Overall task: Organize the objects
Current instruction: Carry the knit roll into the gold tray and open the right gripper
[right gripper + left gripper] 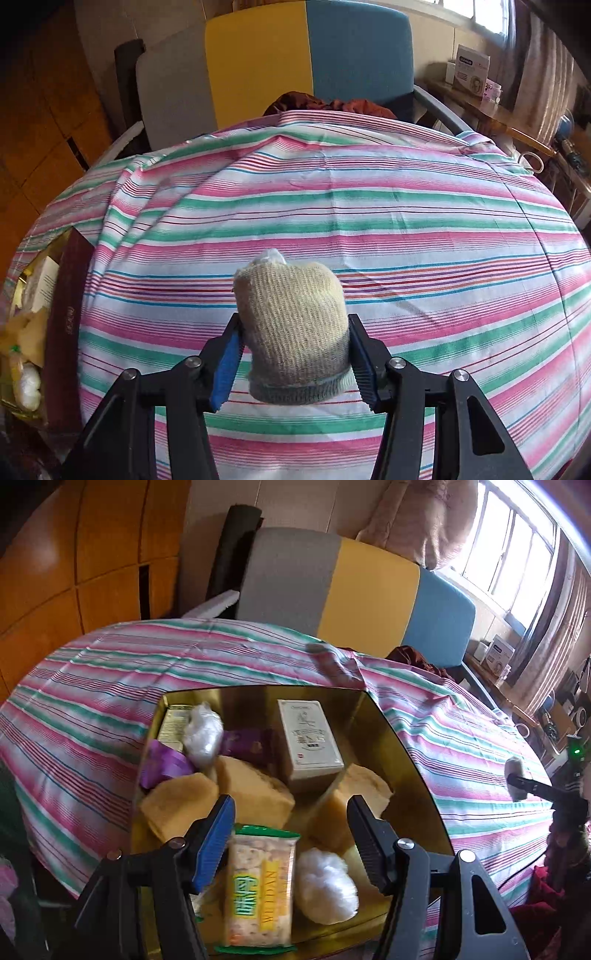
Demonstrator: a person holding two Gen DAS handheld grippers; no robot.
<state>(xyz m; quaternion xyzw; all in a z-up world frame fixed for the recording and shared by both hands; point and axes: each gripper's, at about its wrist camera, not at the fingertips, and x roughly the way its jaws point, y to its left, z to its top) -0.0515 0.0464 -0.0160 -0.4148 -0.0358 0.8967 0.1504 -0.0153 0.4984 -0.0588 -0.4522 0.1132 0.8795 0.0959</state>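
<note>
A gold tin box (406,760) lies open on the striped cloth. It holds a white carton (308,738), three yellow sponge-like blocks (251,790), purple packets (166,764), a wrapped white ball (203,734), a green-edged snack packet (258,890) and a white cotton puff (325,886). My left gripper (291,805) hovers above the box, open, with nothing between its pads. My right gripper (293,321) is shut on a beige knitted bundle (295,317), held above the cloth to the right of the box. The box shows at the left edge (26,332) of the right wrist view.
The pink, green and white striped cloth (369,206) covers the whole table. Behind it stands a chair with a grey, yellow and blue back (362,590). Wooden cabinets (74,554) are at the left; a cluttered side table (498,657) sits under the window at the right.
</note>
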